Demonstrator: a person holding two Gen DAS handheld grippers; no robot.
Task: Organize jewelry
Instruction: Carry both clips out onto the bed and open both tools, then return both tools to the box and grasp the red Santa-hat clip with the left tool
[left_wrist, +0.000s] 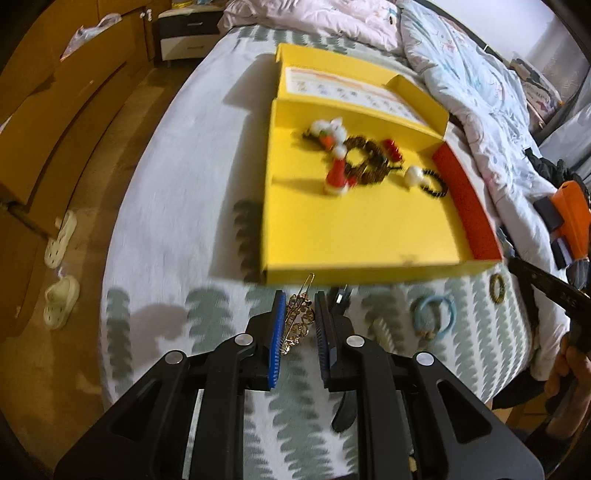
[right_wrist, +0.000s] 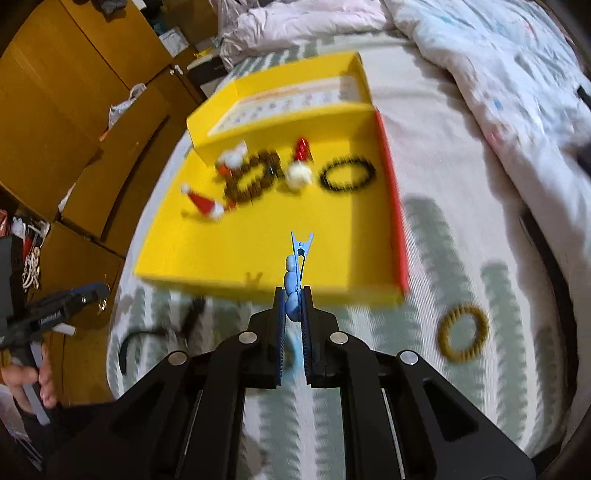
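A yellow box (left_wrist: 354, 236) lies open on the bed and holds several hair pieces: a red santa-hat clip (left_wrist: 335, 178), brown scrunchies (left_wrist: 364, 160) and a black beaded band (left_wrist: 434, 183). My left gripper (left_wrist: 300, 304) is closed around a gold ornate hair clip (left_wrist: 301, 321) just in front of the box's near wall. My right gripper (right_wrist: 293, 301) is shut on a blue hair clip (right_wrist: 295, 273) that points over the box (right_wrist: 288, 243). The left gripper also shows at the left of the right wrist view (right_wrist: 55, 310).
A blue hair ring (left_wrist: 436, 317) and a gold-brown scrunchie (left_wrist: 498, 288), (right_wrist: 463, 338) lie on the patterned bedspread right of the box. A black headband (right_wrist: 162, 332) lies left of it. A crumpled duvet (left_wrist: 461, 85) is behind; wooden cabinets (left_wrist: 55, 122) and slippers (left_wrist: 61, 236) stand left.
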